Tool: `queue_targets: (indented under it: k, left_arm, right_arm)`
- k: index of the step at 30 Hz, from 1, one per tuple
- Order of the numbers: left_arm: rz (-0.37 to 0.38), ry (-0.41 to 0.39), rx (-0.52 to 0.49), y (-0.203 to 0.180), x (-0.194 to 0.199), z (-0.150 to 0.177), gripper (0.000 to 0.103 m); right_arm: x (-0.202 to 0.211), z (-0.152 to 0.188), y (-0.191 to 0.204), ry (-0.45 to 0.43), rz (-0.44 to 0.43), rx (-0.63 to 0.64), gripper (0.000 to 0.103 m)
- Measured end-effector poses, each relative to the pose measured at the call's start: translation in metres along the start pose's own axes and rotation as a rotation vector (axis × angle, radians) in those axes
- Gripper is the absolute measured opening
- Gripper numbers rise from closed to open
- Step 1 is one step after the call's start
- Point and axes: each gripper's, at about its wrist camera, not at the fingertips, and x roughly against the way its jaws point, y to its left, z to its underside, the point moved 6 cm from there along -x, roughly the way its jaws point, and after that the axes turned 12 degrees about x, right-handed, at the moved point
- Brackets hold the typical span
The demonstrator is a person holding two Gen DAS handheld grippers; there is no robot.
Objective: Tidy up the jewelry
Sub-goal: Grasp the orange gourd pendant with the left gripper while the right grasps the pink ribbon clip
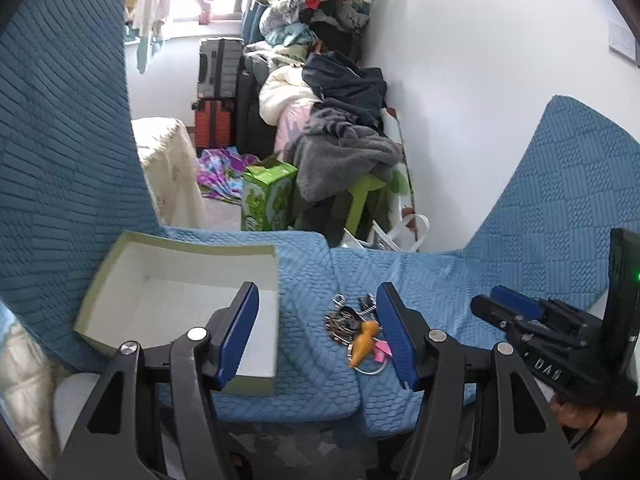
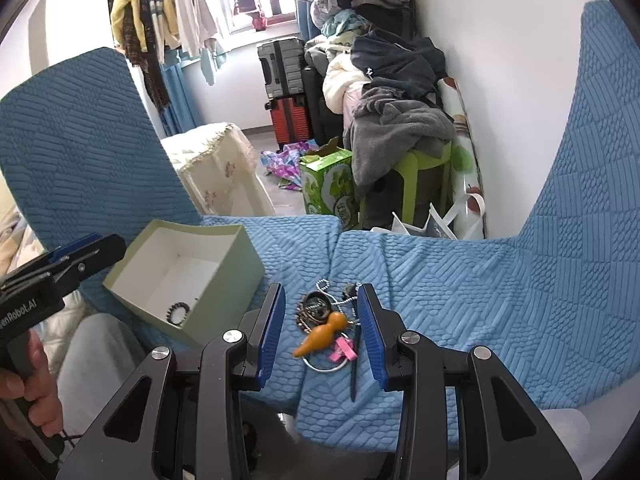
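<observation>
Right wrist: jewelry pile (image 2: 328, 328) between spread right claw (image 2: 322, 334) fingers; left claw (image 1: 316, 336) also spread.

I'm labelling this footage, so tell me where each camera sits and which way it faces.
Left wrist: on the left hand-held gripper, facing box and jewelry pile; right hand-held gripper at right.
Right wrist: on the right hand-held gripper, over the pile; left hand-held gripper, hand at left.
Shared: box, pile, blue cover.

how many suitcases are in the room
2, stacked by the window: a grey suitcase on top of a red suitcase. The clothes pile beside them may hide more.
</observation>
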Motion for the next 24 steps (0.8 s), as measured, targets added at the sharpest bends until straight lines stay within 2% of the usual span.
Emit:
queue_targets:
  k: [5, 12, 15, 18, 19, 21, 24]
  left_arm:
    - [0.022, 0.038, -0.047, -0.016, -0.027, 0.021, 0.062]
    - [0.081, 0.135, -0.054, -0.021, -0.066, 0.051, 0.061]
    - [0.11, 0.186, -0.061, -0.025, -0.085, 0.064, 0.057]
    - [0.158, 0.252, -0.068, -0.029, -0.108, 0.077, 0.045]
    - [0.166, 0.259, -0.064, -0.03, -0.115, 0.079, 0.044]
    - [0.179, 0.283, -0.053, -0.027, -0.126, 0.082, 0.042]
    - [0.189, 0.323, -0.035, -0.024, -0.142, 0.085, 0.036]
  right_arm:
    - [-0.019, 0.022, -0.003, -0.011, 0.0, 0.029, 0.035]
    - [-0.055, 0.066, -0.005, 0.064, -0.077, 0.015, 0.035]
    - [-0.07, 0.074, -0.004, 0.103, -0.105, 0.024, 0.032]
    - [-0.086, 0.078, -0.005, 0.13, -0.127, 0.018, 0.031]
    - [-0.093, 0.081, -0.006, 0.146, -0.143, 0.008, 0.03]
    - [-0.107, 0.084, -0.007, 0.177, -0.169, -0.005, 0.022]
    - [-0.122, 0.088, -0.007, 0.208, -0.18, 0.006, 0.02]
